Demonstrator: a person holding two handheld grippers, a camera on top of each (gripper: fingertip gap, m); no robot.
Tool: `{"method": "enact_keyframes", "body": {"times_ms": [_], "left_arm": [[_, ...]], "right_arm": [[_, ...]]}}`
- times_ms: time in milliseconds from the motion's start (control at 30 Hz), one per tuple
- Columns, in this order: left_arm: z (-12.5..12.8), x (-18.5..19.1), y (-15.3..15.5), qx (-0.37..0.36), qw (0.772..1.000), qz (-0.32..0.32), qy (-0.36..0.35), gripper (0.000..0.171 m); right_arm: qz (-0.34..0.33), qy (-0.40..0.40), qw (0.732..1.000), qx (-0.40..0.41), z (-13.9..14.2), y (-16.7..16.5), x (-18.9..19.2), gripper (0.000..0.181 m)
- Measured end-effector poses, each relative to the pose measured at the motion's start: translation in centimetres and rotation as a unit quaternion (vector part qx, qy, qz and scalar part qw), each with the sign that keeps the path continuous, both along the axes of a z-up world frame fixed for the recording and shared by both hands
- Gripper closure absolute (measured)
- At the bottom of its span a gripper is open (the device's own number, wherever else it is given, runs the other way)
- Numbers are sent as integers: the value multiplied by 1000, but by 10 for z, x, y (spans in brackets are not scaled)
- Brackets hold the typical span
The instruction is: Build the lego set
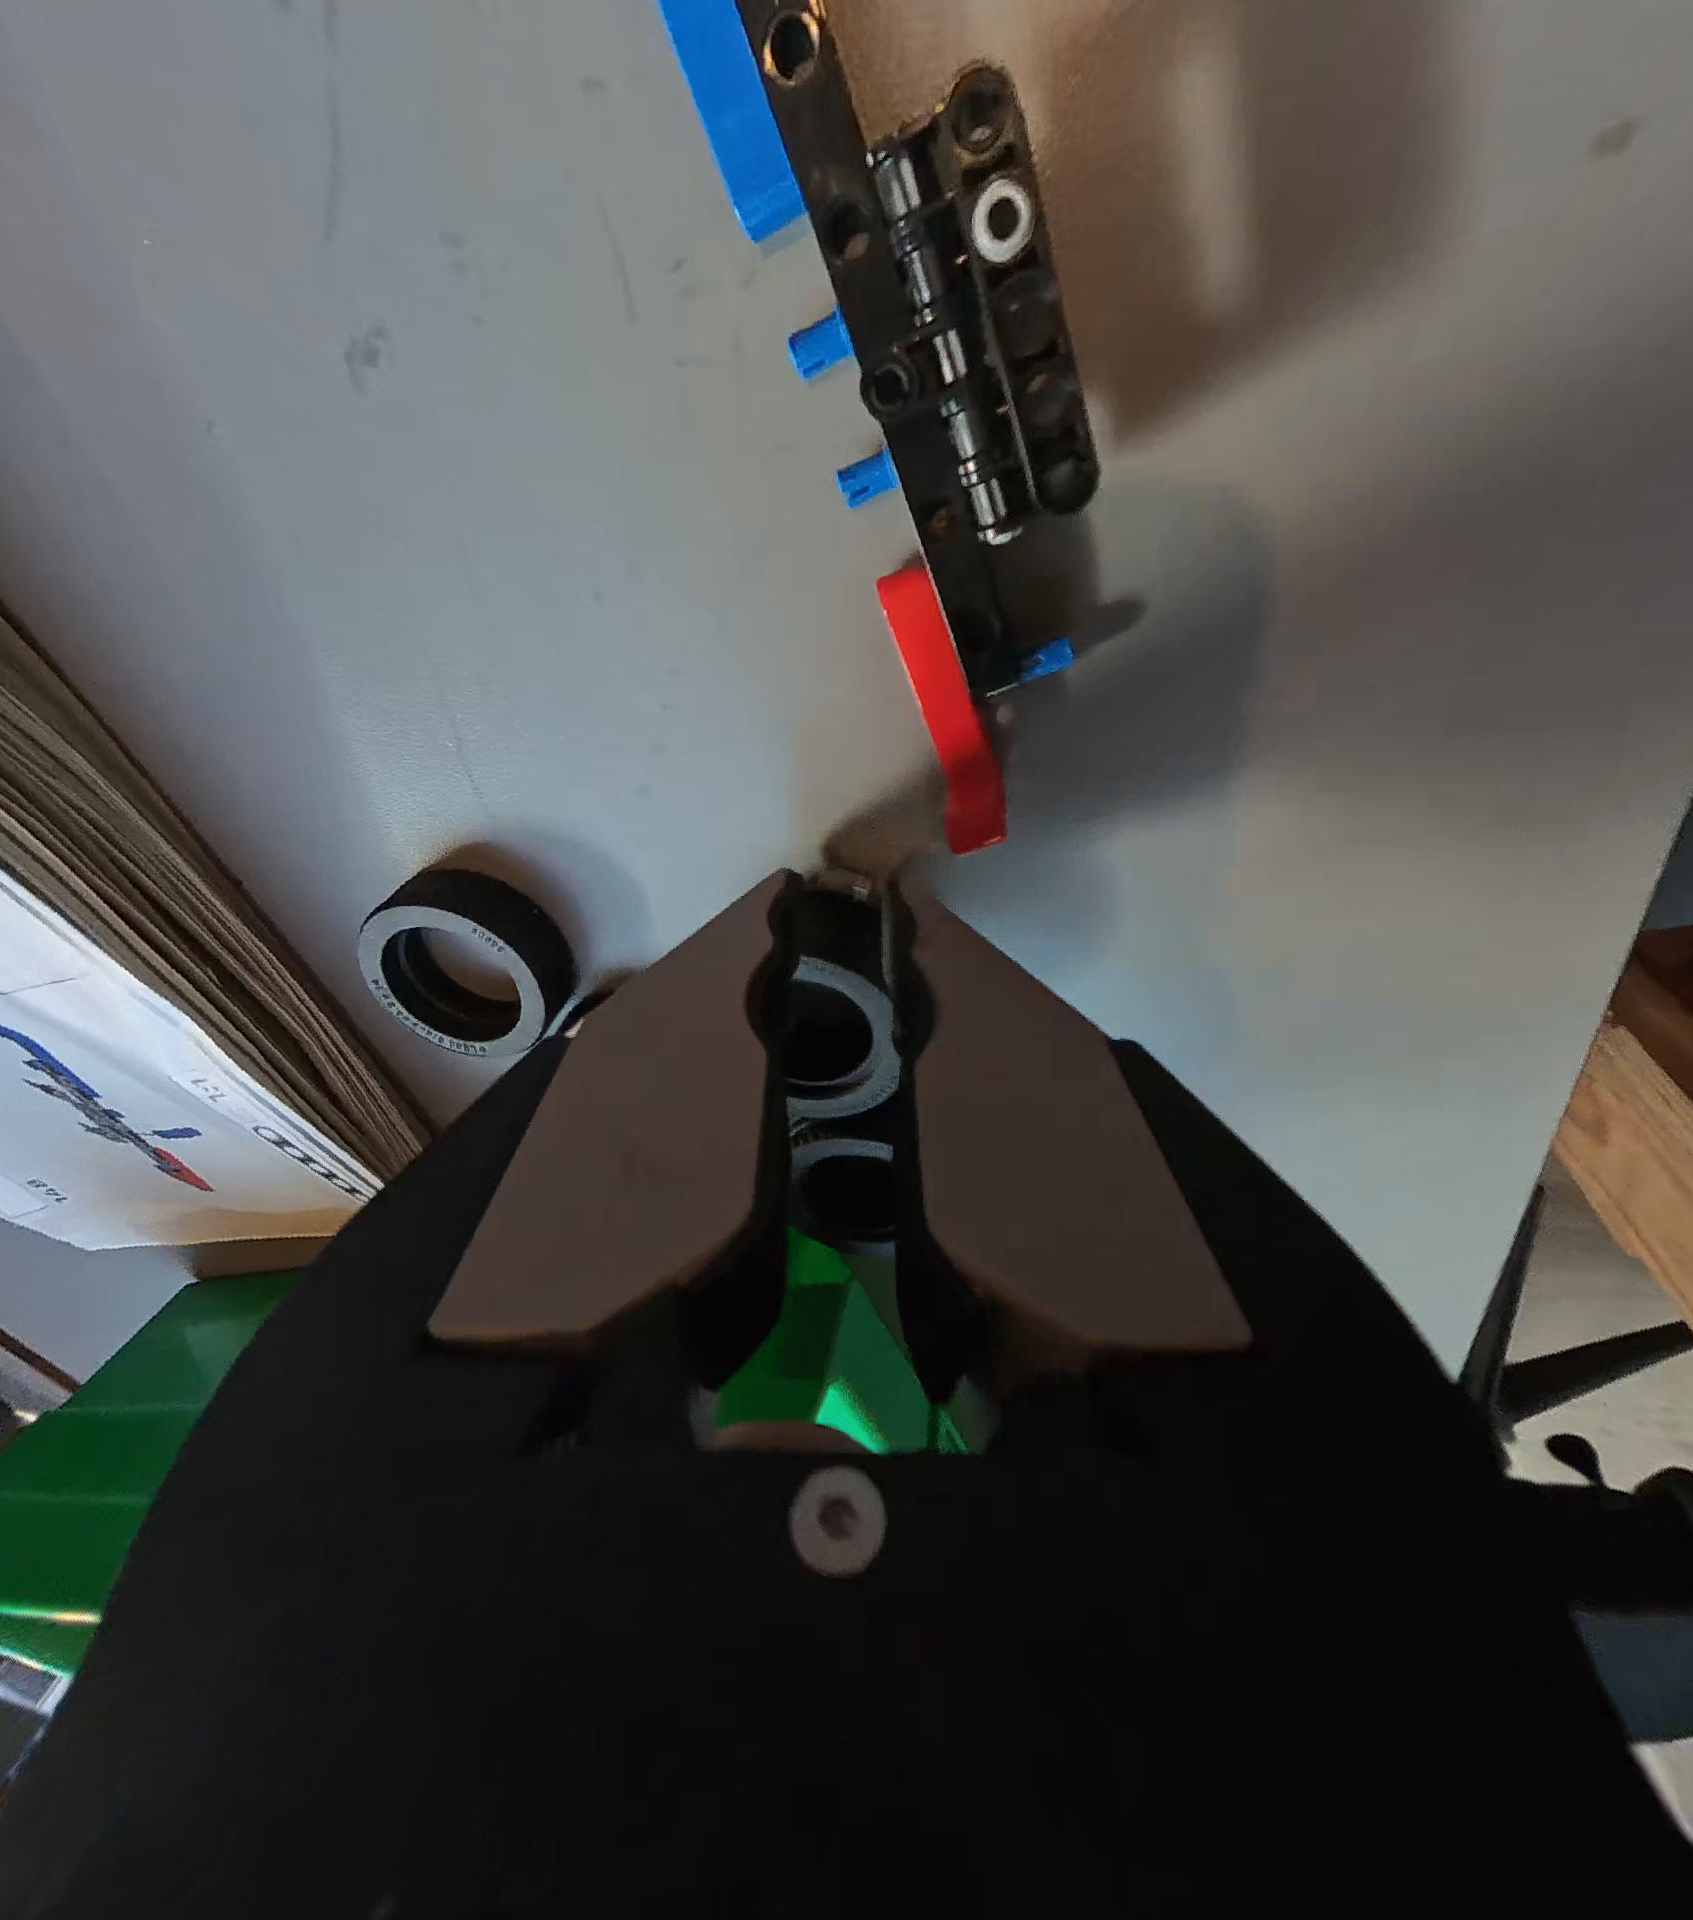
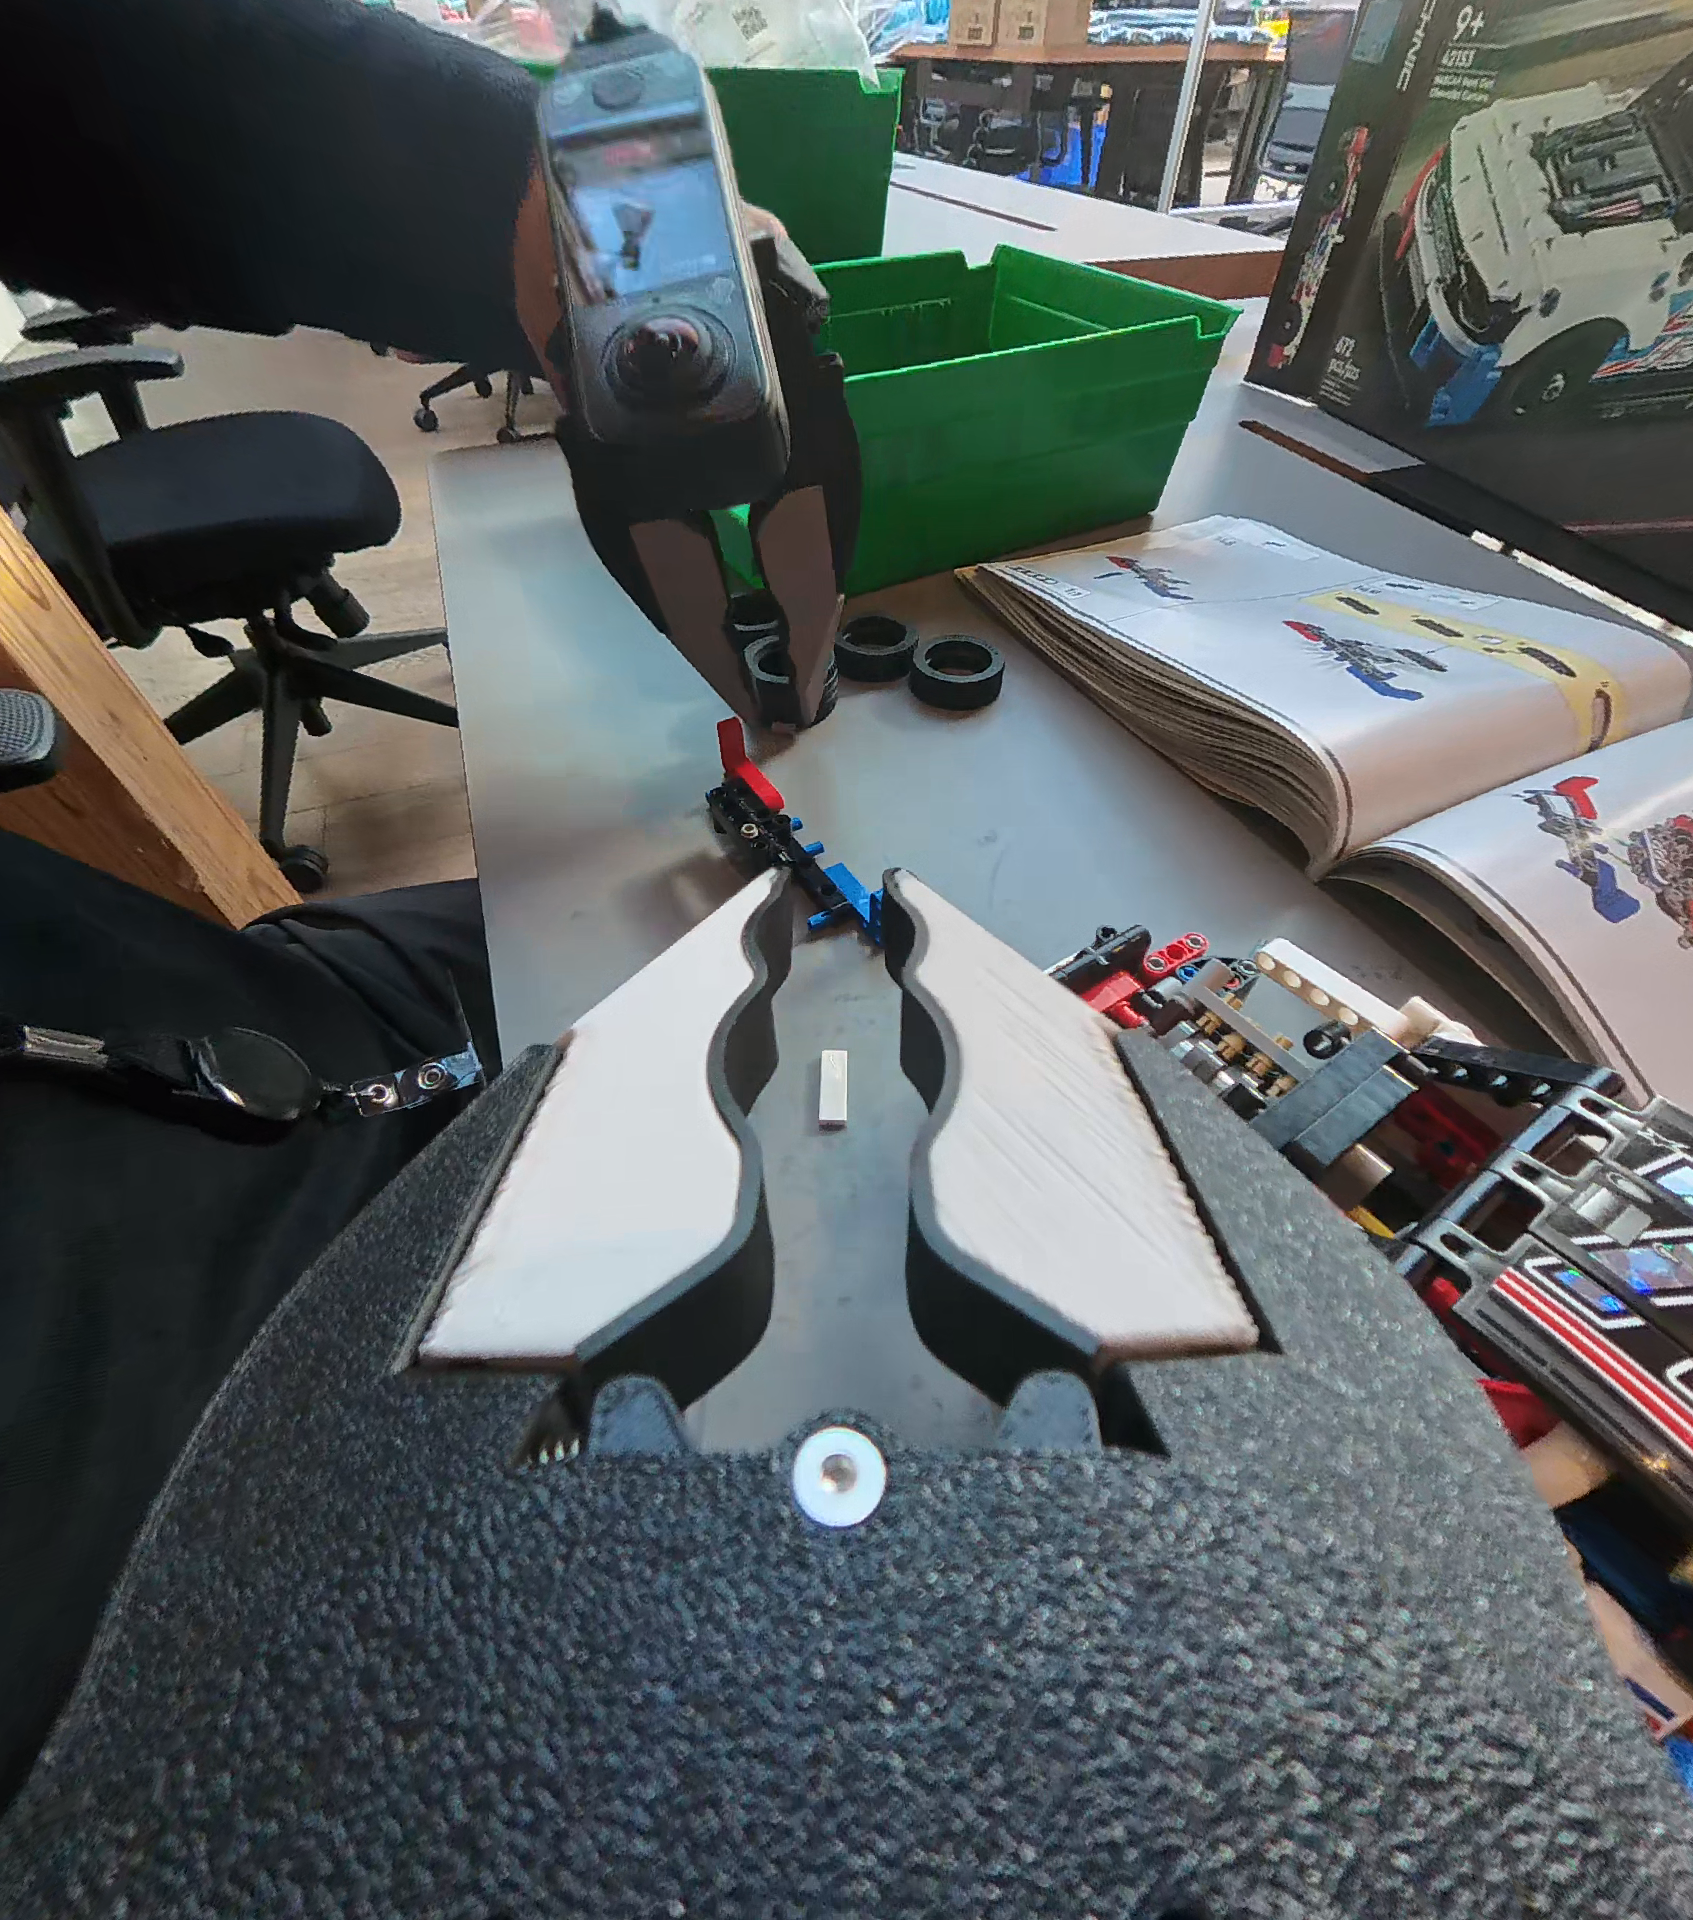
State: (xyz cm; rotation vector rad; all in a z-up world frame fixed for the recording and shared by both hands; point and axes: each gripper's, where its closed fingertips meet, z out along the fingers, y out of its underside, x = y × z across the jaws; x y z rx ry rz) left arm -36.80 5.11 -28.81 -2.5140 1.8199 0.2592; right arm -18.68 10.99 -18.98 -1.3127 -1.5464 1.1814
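Now left fingers (image 1: 837, 894) pinch small piece — right fingers (image 2: 831, 883) spread, assembly (image 2: 790, 842) just beyond.

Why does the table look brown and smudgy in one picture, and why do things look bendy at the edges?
Left wrist view: the grey table reflects a warm brown glare near the black lego strip, and soft shadows smudge it. Right wrist view: the wide lens curves the instruction book and box; the built car blurs toward the corner.
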Motion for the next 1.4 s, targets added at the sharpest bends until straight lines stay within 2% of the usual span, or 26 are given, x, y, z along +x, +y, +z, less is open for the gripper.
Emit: {"method": "enact_keyframes", "body": {"times_ms": [333,433,500,533,600,700,767,867,967,1067,1133,1300,1400], "left_arm": [[-2,-1,1,4,1000,-5,1,164],[7,6,11,53,997,30,-47,164],[22,14,22,112,985,76,-109,165],[34,21,28,149,972,103,-151,164],[63,36,39,236,927,149,-250,164],[106,58,40,349,833,181,-390,164],[119,63,37,410,786,185,-425,164],[129,77,30,443,739,174,-477,164],[135,86,29,467,709,160,-504,164],[133,79,32,499,705,148,-481,164],[134,75,31,508,693,144,-491,165],[140,64,39,541,658,151,-502,165],[142,71,43,551,662,132,-491,165]], "right_arm": [[2,-1,1000,-11,-2,1,0,165],[1,-1,1000,0,-3,1,0,165],[-1,-1,1000,13,-4,2,0,164],[-3,0,1000,23,-4,2,-1,164],[-6,-4,999,38,-4,1,-3,164],[1,4,999,34,-1,-4,-13,164],[26,13,1000,2,4,-14,-23,162],[68,44,994,-73,22,-27,-41,154],[81,74,982,-155,39,-27,-63,167],[96,69,960,-255,42,-20,-76,169],[107,66,947,-296,43,-18,-81,170],[98,34,944,-312,30,-20,-99,169],[111,31,934,-338,35,-23,-105,168]]}}
